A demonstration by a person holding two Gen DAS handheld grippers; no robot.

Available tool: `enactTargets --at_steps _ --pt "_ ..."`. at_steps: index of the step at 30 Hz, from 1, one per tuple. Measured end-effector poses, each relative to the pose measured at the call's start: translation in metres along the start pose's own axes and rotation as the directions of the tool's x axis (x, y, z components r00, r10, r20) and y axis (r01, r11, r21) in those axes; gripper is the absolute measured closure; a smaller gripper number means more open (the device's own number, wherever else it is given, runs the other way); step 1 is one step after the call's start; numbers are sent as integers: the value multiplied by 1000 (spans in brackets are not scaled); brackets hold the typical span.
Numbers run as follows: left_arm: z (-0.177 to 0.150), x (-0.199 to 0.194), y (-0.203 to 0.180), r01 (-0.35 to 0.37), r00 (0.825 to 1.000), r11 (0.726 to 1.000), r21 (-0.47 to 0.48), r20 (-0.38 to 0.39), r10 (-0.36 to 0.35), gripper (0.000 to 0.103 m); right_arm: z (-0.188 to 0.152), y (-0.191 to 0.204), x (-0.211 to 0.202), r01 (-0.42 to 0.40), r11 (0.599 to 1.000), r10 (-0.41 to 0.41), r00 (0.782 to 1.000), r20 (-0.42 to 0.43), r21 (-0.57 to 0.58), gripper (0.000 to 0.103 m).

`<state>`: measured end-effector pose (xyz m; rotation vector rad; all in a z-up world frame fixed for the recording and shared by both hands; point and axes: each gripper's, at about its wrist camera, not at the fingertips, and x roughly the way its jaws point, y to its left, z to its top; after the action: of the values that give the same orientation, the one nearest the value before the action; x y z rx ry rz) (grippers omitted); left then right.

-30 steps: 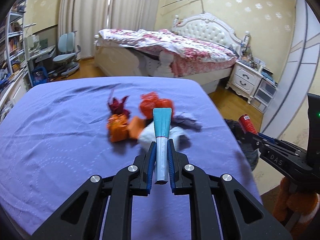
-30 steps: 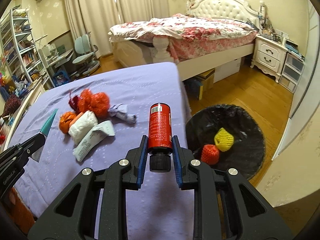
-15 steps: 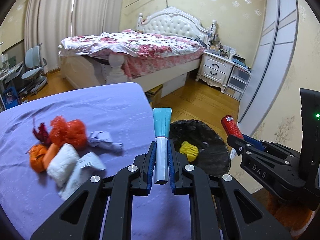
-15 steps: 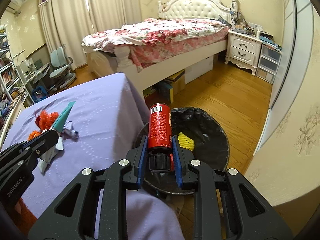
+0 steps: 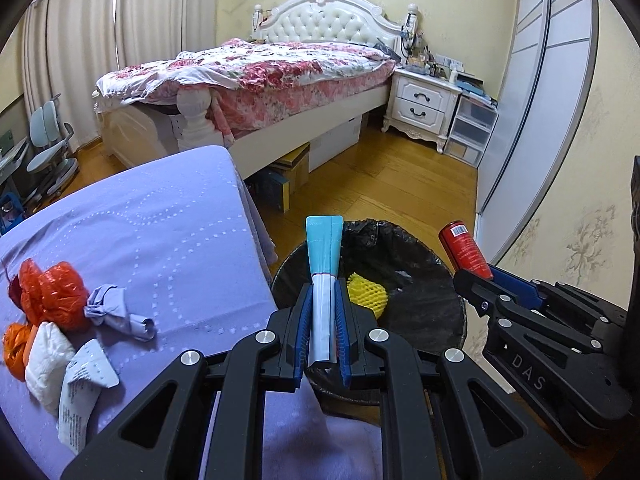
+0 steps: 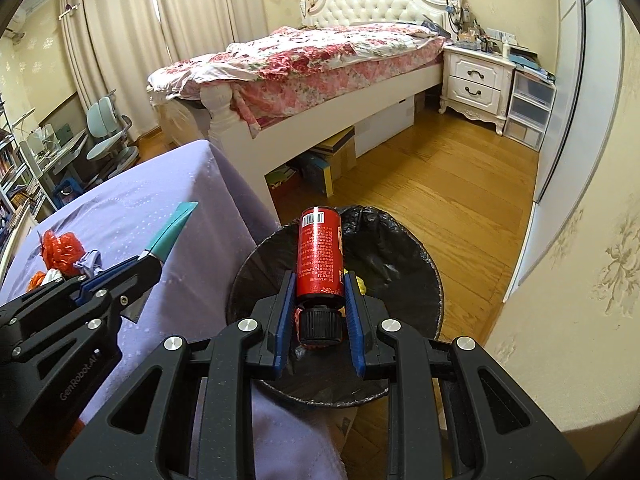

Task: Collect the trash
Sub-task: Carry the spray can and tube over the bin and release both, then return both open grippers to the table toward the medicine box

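Now left tongs [image 5: 323, 316] clamp tube [image 5: 323, 264], right tongs [image 6: 320, 300] clamp red can [image 6: 319, 256], above bin [image 6: 420, 260].

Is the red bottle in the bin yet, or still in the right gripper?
Still held. The right gripper is shut on the red bottle, cap end between the pads, above the black-lined bin.

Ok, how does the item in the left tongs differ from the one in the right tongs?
The left tongs hold a flat teal-and-white tube; the right tongs hold a round red bottle with a black cap. The tube is thin and fans out at its far end; the bottle is thick and straight-sided. The bottle is gripped near its cap and carries a barcode; the tube shows none. Both are clamped, pointing away over the black-lined bin.
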<state>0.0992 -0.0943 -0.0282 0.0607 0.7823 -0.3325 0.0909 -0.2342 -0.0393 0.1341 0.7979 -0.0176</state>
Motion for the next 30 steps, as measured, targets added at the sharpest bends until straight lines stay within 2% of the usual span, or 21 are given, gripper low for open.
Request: enactTargets --at_steps 6,9,14,15,17,19,22,30 --pt "0 10 -6 -19 1000 1000 20 -17 20 88 2 -9 12 -5 1000 5 1000 -19 19 80" --pt "-3 14 -7 -19 999 1000 18 -34 20 82 1 -15 16 -9 999 10 1000 -26 39 78" --pt "-3 9 -6 -26 1000 1000 9 -14 26 51 1 -17 18 9 999 -8 1000 -28 51 69" --pt "-3 6 -4 -27 1000 1000 5 -6 27 48 1 -18 18 10 998 -9 1000 -27 55 68" --pt "-4 3 -3 -32 999 999 0 1 32 39 -1 -19 15 17 998 -16 1000 -20 64 59" --pt "-5 0 0 -37 999 999 -5 5 37 35 -1 -19 12 23 997 -22 1000 -15 67 56" --pt "-6 -6 6 -46 999 999 -21 4 46 33 -3 -16 5 28 997 -27 1000 -7 72 51" --pt "-16 -33 30 -84 996 995 -60 22 86 33 -6 -1 -10 4 998 -5 1000 4 58 44"
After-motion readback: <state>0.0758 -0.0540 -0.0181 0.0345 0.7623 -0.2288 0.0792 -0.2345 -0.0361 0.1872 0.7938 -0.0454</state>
